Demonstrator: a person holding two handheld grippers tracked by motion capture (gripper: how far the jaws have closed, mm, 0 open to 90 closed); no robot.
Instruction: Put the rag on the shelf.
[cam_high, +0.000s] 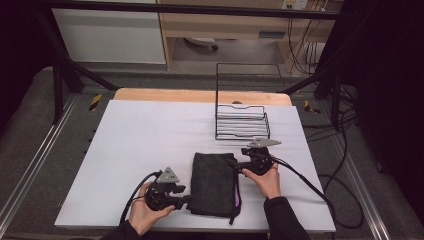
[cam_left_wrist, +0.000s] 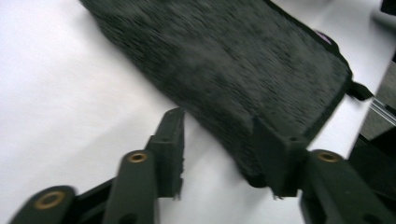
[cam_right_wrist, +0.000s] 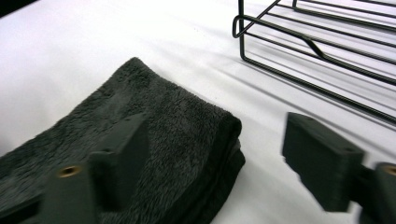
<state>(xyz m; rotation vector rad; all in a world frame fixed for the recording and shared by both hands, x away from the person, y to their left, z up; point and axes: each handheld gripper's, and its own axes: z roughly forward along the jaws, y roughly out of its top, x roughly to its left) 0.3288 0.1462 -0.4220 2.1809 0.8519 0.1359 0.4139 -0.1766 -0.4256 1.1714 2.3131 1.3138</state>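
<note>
A: From the high view, where's the folded dark grey terry towel (cam_high: 215, 184)?

B: Flat on the white tabletop (cam_high: 140, 135), between both claws, short of the black wire basket (cam_high: 242, 122).

A: Held?

B: No. Left claw (cam_left_wrist: 219, 154) straddles a corner, parted. Right claw (cam_right_wrist: 224, 163) gapes, apparently releasing the finished fold.

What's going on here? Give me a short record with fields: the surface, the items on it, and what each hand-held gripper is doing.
surface: white table
cloth: folded dark towel, lying flat near the front edge
other item: black wire rack, behind the towel
left hand-held gripper: open, at the towel's near left corner
right hand-held gripper: open, at the towel's far right corner
hold: neither grips the towel
</note>
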